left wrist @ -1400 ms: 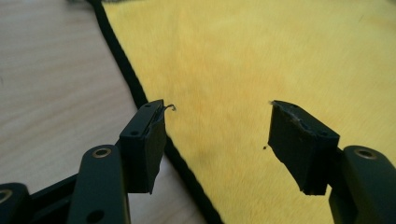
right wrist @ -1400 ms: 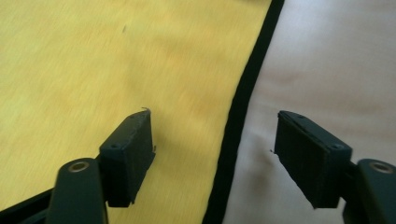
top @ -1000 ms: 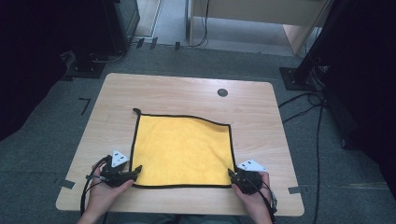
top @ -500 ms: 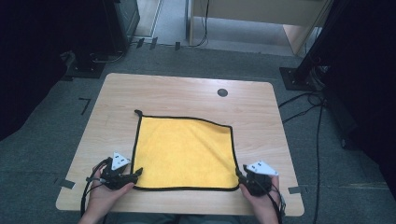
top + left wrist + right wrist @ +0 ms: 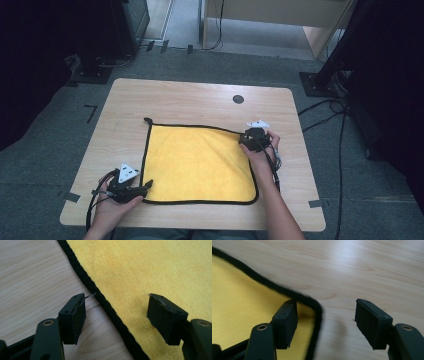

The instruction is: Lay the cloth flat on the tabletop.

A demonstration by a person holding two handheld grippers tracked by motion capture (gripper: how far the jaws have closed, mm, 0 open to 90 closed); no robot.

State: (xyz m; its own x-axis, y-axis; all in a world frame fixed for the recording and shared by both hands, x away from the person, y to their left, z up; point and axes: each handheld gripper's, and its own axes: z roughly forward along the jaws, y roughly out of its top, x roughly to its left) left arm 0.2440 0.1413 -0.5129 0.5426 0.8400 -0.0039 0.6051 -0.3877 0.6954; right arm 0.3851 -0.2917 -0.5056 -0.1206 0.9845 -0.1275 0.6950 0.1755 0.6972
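Cloth: a yellow cloth (image 5: 197,162) with a black edging lies flat on the middle of the wooden table (image 5: 190,97), a small loop at its far left corner.
Right gripper: the right gripper (image 5: 253,139) sits at the cloth's far right corner; its jaws have just been opening and stand apart, straddling that corner without pinching it.
Left gripper: the left gripper (image 5: 142,186) rests at the near left corner, jaws released, one over bare wood and one over the yellow pile, the black edging between them.
Change: a second ago the right gripper was at the near right corner; it is now at the far right one. The left hand (image 5: 112,202) has kept its place, and the cloth looks unmoved, though the corners are small in the high view.
Writing: none readable on the cloth or table.
Beyond: a dark round plug (image 5: 238,99) in the tabletop near the far edge.
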